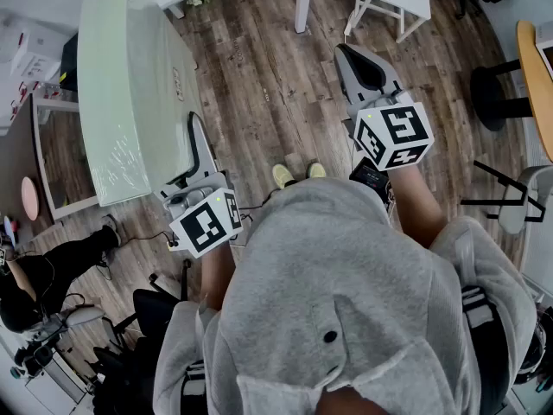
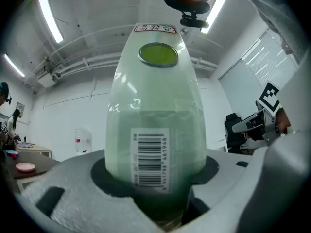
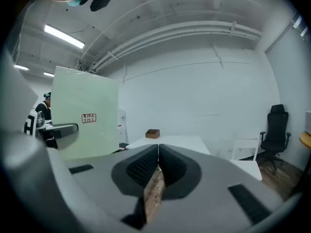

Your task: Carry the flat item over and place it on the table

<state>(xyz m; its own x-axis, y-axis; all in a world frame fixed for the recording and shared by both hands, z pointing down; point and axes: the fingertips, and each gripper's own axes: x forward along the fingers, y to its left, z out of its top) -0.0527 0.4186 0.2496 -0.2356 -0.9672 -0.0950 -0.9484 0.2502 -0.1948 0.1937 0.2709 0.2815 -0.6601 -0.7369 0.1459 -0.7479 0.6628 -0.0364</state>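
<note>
Pale green and wrapped in glossy clear film, the flat board [image 1: 130, 102] hangs in the air at the person's left, above the wood-plank floor [image 1: 268, 85] and resting on no table. The left gripper [image 1: 195, 150] clamps it by its near edge: in the left gripper view the board [image 2: 155, 106] rises straight up out of the gap between the two grey jaws, which stand wide apart with their pads against its sides. A barcode label [image 2: 149, 159] sits low on it, a round green sticker [image 2: 158, 54] higher up, and a small red-and-white label [image 2: 154, 28] at the far end. The right gripper [image 1: 356, 59] is held out ahead on the other side, well apart from the board, and carries nothing. In the right gripper view its jaws meet tip to tip, with only floor planks showing through the slit beneath them. That view also catches the board [image 3: 85, 113] from the side, its broad face turned this way. Beyond it is a white table [image 3: 170, 142] with a small brown box [image 3: 152, 133] on top. A black office chair [image 3: 275, 130] stands by the far wall. In the head view the person's grey hooded top [image 1: 346, 292] fills the lower frame and yellow-green shoes [image 1: 294, 173] peek out below the grippers. A pink dish [image 1: 30, 199] lies on a dark surface at far left.
</note>
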